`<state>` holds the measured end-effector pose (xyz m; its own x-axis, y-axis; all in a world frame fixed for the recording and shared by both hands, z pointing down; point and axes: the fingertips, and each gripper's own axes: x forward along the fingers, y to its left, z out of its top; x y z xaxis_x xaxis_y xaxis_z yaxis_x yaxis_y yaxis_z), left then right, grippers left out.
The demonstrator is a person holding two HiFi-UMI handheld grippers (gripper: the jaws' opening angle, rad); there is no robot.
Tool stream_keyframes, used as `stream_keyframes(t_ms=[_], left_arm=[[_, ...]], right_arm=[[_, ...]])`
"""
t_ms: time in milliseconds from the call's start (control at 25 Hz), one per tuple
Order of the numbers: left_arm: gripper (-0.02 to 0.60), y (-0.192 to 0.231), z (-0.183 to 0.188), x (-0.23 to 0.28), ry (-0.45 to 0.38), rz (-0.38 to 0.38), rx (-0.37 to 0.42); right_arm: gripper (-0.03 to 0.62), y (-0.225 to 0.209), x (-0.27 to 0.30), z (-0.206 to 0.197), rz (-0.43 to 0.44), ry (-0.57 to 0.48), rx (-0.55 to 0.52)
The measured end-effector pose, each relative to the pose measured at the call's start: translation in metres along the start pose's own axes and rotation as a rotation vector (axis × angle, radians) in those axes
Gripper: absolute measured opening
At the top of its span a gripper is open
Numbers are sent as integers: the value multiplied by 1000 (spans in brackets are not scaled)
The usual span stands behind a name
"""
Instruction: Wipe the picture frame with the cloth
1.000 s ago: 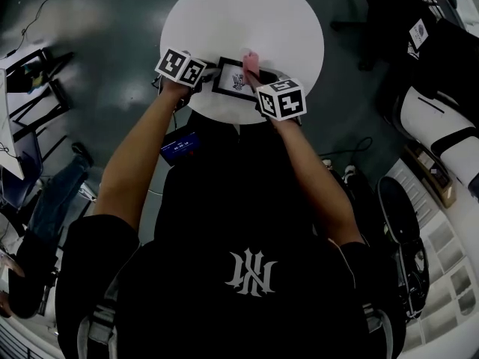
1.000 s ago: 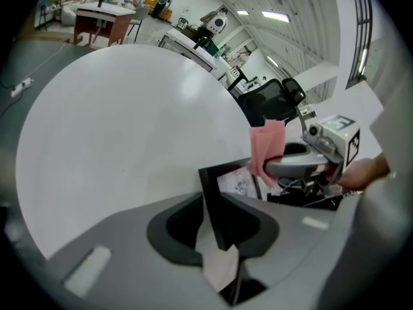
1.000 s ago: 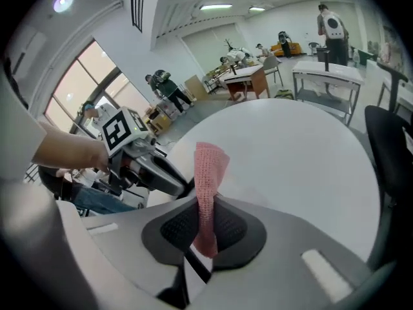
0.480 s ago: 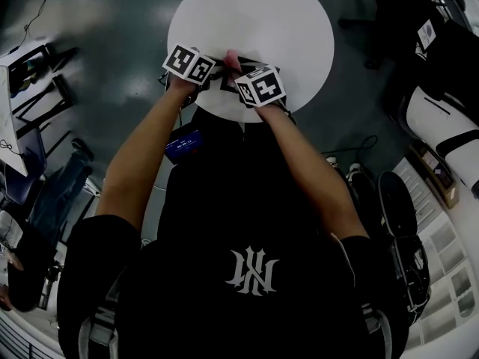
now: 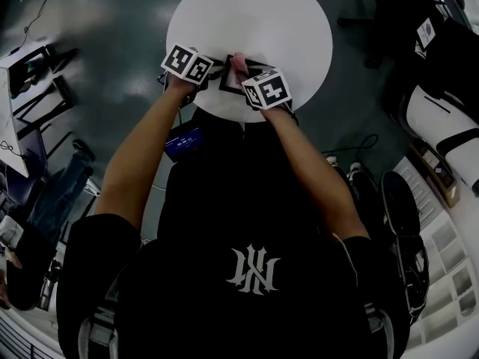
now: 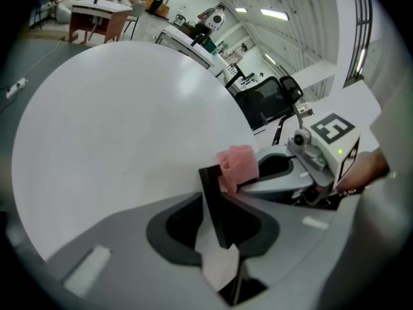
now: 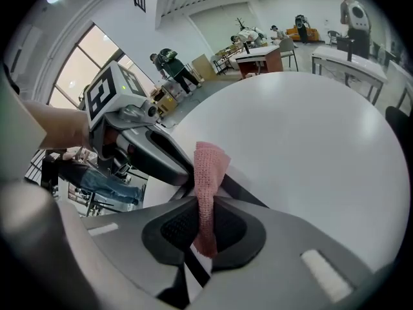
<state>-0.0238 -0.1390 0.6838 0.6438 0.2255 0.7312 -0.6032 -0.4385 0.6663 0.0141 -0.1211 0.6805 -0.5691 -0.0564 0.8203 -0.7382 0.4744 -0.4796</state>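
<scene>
Nearest the head camera, a black shirt (image 5: 251,271) with a white emblem is seen, and two bare forearms are extended toward the near edge of a round white table (image 5: 254,13).

The left gripper (image 6: 216,223) is closed narrowly on the picture frame (image 6: 213,196). The frame's black edge is clamped between the two grey jaws and rises past them, tilted slightly. A pale surface of the frame is visible lower between the jaws.

The right gripper (image 7: 203,228) is clamped on the pink cloth (image 7: 208,189). The knitted cloth is pinched at its lower part, and its free end stands above the jaws. A dark bar of the frame (image 7: 242,196) is seen just behind the cloth.

In the left gripper view, the cloth (image 6: 237,165) is pressed against the upper end of the frame, with the right gripper (image 6: 284,173) just beside it. In the head view, both grippers are brought close together over the table's near edge, the cloth (image 5: 238,64) showing between their marker cubes. Whether the frame rests on the table cannot be told.

Beyond the table, a black office chair (image 6: 271,99), desks and several standing persons are recorded in the hall.
</scene>
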Motion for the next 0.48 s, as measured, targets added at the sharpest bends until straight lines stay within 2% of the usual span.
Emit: stream_keyframes(t_ms=[480], left_arm=[[81, 0, -3, -4, 8, 12, 6]], right_arm=[[31, -32, -31, -32, -71, 7, 54]])
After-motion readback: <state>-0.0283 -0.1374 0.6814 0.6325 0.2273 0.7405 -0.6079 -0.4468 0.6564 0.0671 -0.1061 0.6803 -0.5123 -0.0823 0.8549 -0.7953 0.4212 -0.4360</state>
